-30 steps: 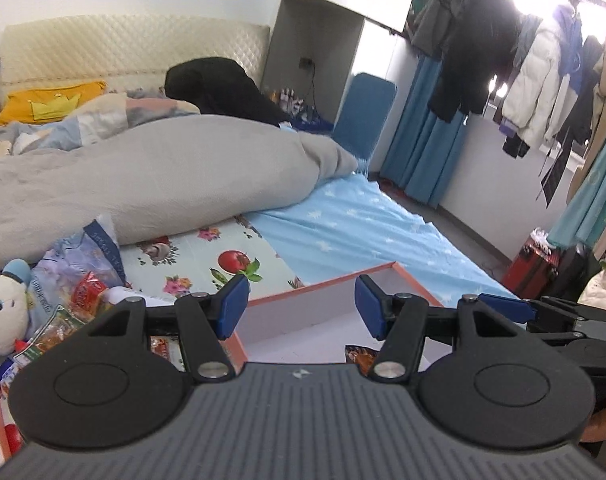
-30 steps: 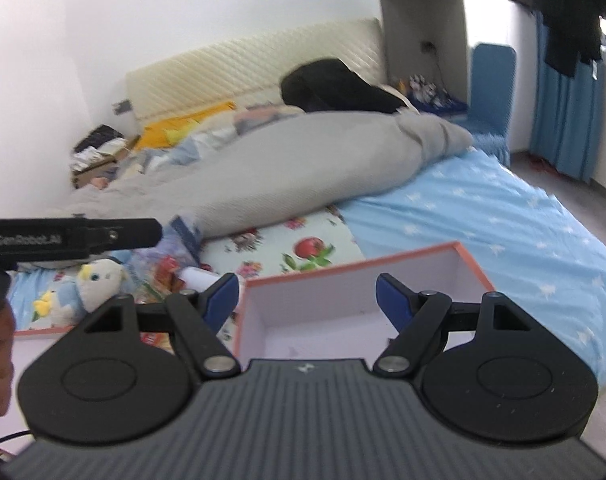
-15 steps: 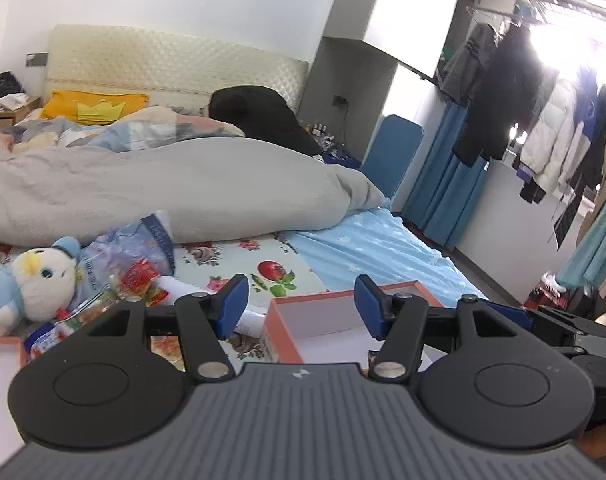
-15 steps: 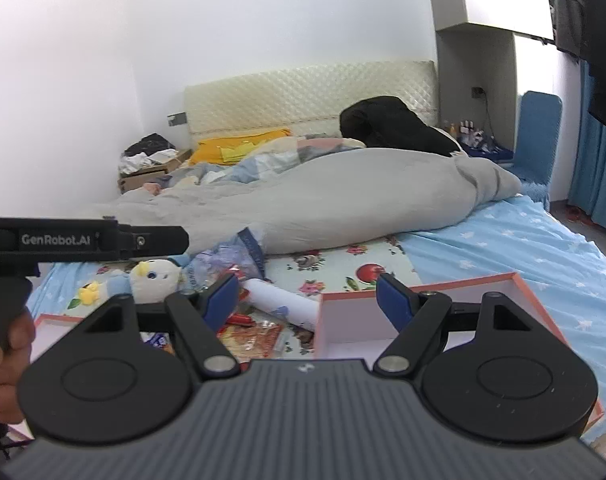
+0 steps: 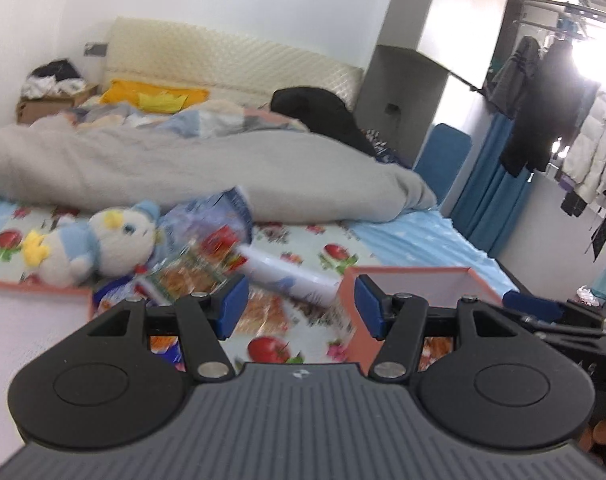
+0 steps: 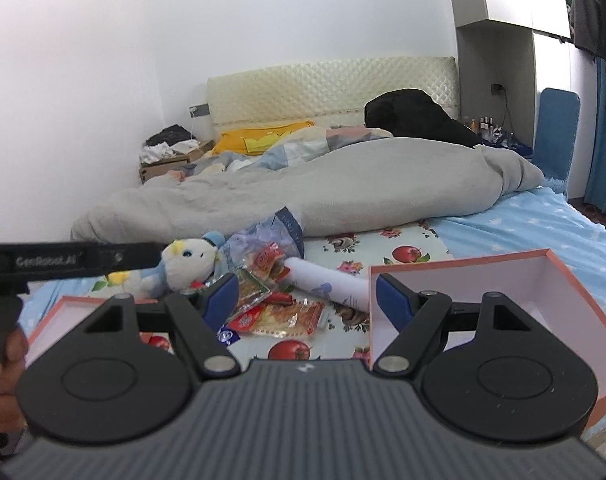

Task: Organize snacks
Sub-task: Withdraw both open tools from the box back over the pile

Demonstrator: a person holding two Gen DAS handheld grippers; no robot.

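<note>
Inside, the pink box (image 6: 503, 280) holds nothing visible.

On the bed, the snack packets (image 6: 275, 312) lie between two open boxes: one (image 6: 559, 280) right, one (image 6: 59, 308) left. A plush toy (image 6: 183, 266) sits behind them, a blanket (image 6: 303, 192) farther back.

Left view: looks from the left gripper (image 5: 301, 308), low over the bed (image 5: 403, 236), facing the headboard (image 5: 231, 68).
Right view: looks from the right gripper (image 6: 307, 298), just to the side, facing the same way.
Both see: the snack packets (image 6: 279, 312), toy (image 5: 99, 248), white tube (image 6: 327, 286), pink box (image 6: 543, 280).
</note>
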